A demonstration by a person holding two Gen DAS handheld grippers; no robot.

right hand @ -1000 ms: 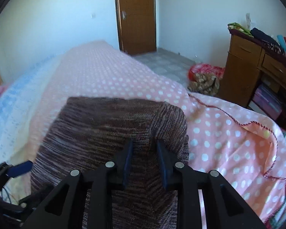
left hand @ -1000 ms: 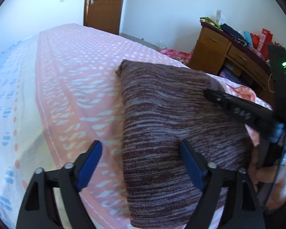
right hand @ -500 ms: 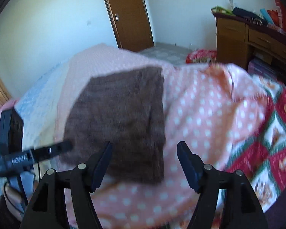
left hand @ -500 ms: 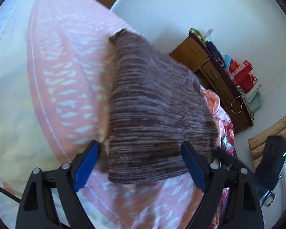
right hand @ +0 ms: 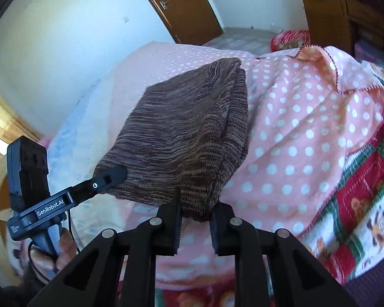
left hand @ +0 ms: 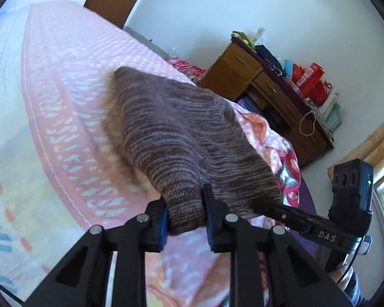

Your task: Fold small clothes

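We hold the left gripper [left hand: 185, 211] at the near left corner of the folded brown knit garment [left hand: 181, 138]; its jaws are closing, and the blue pads [left hand: 209, 212] already pinch the knit edge between them. From that pinched corner the garment stretches away over the pink patterned bedspread [left hand: 64, 117], its far end resting on the bed while the near edge looks lifted a little. Left of the pink cover we see a pale sheet with blue marks [left hand: 2, 138].

Further right in the left wrist view, our right gripper [left hand: 279, 208] reaches in from the side and meets the garment's other near corner, below a wooden dresser [left hand: 263, 89] loaded with red boxes that stands against the white wall.

In the right wrist view, the left gripper [right hand: 115, 175] shows at the left, held by a hand [right hand: 55, 253], with its tip on the knit's left corner. In the middle the garment [right hand: 187, 133] lies in stacked layers, the folded edge running along its right side. Our right gripper [right hand: 195, 220] is closing on the bunched near corner, fabric caught between its pads. To the right spreads a pink polka-dot blanket [right hand: 302, 128], and beyond it a red and green patterned quilt [right hand: 366, 199]. A wooden door [right hand: 181, 2] stands behind the bed.
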